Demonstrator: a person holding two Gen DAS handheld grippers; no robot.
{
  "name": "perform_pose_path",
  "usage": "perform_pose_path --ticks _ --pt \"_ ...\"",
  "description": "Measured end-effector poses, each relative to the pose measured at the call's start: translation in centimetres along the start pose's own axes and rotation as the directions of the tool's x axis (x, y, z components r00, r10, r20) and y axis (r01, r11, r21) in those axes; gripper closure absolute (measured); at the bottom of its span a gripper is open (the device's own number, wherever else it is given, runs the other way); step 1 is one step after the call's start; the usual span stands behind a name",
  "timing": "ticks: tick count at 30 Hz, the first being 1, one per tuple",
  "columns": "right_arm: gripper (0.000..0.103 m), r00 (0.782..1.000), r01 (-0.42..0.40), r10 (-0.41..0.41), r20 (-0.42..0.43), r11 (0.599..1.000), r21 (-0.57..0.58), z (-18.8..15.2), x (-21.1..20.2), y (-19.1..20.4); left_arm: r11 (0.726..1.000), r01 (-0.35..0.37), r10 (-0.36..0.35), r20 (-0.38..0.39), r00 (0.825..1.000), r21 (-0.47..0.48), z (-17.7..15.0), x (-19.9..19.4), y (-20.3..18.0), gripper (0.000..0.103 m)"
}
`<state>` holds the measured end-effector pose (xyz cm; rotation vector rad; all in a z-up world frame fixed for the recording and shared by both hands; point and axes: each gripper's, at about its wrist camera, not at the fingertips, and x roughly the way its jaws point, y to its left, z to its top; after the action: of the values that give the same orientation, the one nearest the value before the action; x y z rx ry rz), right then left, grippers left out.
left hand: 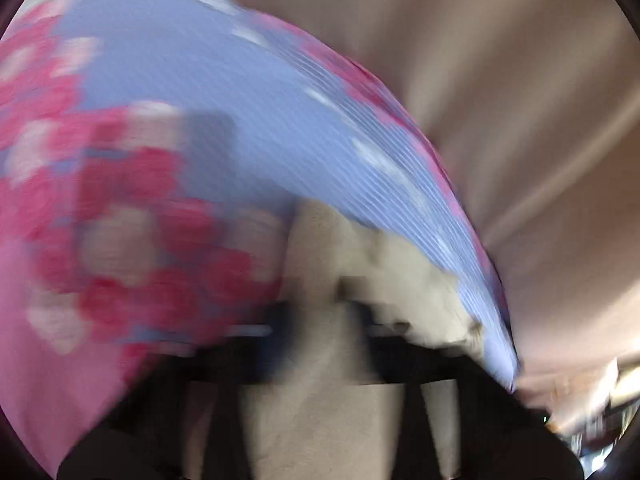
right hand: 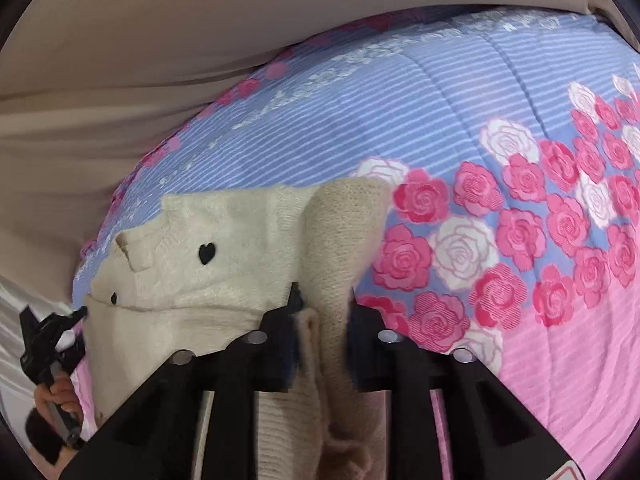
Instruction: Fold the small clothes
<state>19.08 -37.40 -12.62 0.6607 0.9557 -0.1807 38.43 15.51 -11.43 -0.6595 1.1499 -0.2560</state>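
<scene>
- Presently, the right gripper (right hand: 322,312) pinches a fold of the cream knitted garment with black heart buttons (right hand: 208,240).
- The left gripper (left hand: 320,320) is blurred; its grip cannot be told.
- The knit looks soft, light and limp; hems suit gripping best.

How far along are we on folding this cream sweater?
Early to middle. Done: the cream sweater lies on the floral quilt, one part seemingly turned over its body. In hand: the right gripper is shut on a knit fold; the left gripper touches the far edge, though its own blurred view cannot show its grip. Left: finishing the fold and flattening; no compact, squared bundle shows yet.
</scene>
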Motion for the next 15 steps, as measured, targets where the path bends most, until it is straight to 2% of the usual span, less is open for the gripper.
perform_pose_path --ticks 2,4,6,7,8,9,10,11,12,13,14,15 --pt "0.088 0.995 -0.039 0.043 0.092 0.998 -0.041 0.5 -2.6 1.2 0.993 0.003 -0.015 0.106 0.994 0.116 0.0 -2.4 -2.4 0.095" --pt "0.088 0.985 -0.051 0.064 0.162 0.995 -0.082 0.9 -4.6 2.3 0.980 0.005 -0.043 0.187 0.981 0.197 0.6 -4.5 -4.4 0.095" --pt "0.088 0.978 -0.016 0.042 0.206 0.992 -0.128 1.4 -4.9 3.0 0.980 -0.001 -0.043 0.216 0.975 0.197 1.3 -5.1 -4.9 0.095" --pt "0.087 0.982 0.006 0.019 0.186 0.991 -0.133 1.6 -4.1 2.8 0.983 -0.039 -0.002 0.227 0.974 0.177 1.7 -4.6 -4.5 0.094" --pt "0.084 0.992 0.030 -0.014 0.126 0.992 -0.126 1.8 -2.3 2.1 0.985 -0.068 0.029 0.227 0.973 0.162 2.1 -3.8 -4.0 0.094" --pt "0.083 0.998 0.065 -0.063 0.026 0.993 -0.094 1.7 0.3 0.8 0.985 -0.106 0.075 0.212 0.974 0.136 2.2 -2.9 -3.2 0.091" --pt "0.080 0.995 0.088 -0.090 -0.030 0.994 -0.064 1.4 1.5 -0.2 0.985 -0.146 0.131 0.152 0.980 0.095 2.1 -1.0 -1.6 0.089" --pt "0.078 0.998 0.057 -0.057 -0.018 0.998 -0.028 1.1 1.1 -1.0 0.981 -0.183 0.177 0.098 0.979 0.061 1.6 -0.3 -0.3 0.089" --pt "0.076 1.000 0.018 -0.018 0.012 1.000 0.018 0.8 -0.3 -1.6 0.981 -0.194 0.193 0.057 0.980 0.024 0.9 -0.2 0.8 0.087" --pt "0.072 1.000 -0.009 0.007 0.027 0.999 0.049 0.3 -1.6 -2.0 0.989 -0.151 0.150 0.060 0.987 0.000 0.2 -1.1 1.5 0.083" --pt "0.063 0.999 -0.027 0.024 0.036 0.997 0.069 -0.3 -2.7 -2.4 0.994 -0.111 0.112 0.080 0.990 -0.023 -0.8 -2.6 2.2 0.077" --pt "0.058 0.998 -0.052 0.048 0.039 0.994 0.095 -1.6 -4.2 -3.1 0.994 -0.100 0.103 0.093 0.990 -0.032 -1.5 -3.6 2.6 0.058"
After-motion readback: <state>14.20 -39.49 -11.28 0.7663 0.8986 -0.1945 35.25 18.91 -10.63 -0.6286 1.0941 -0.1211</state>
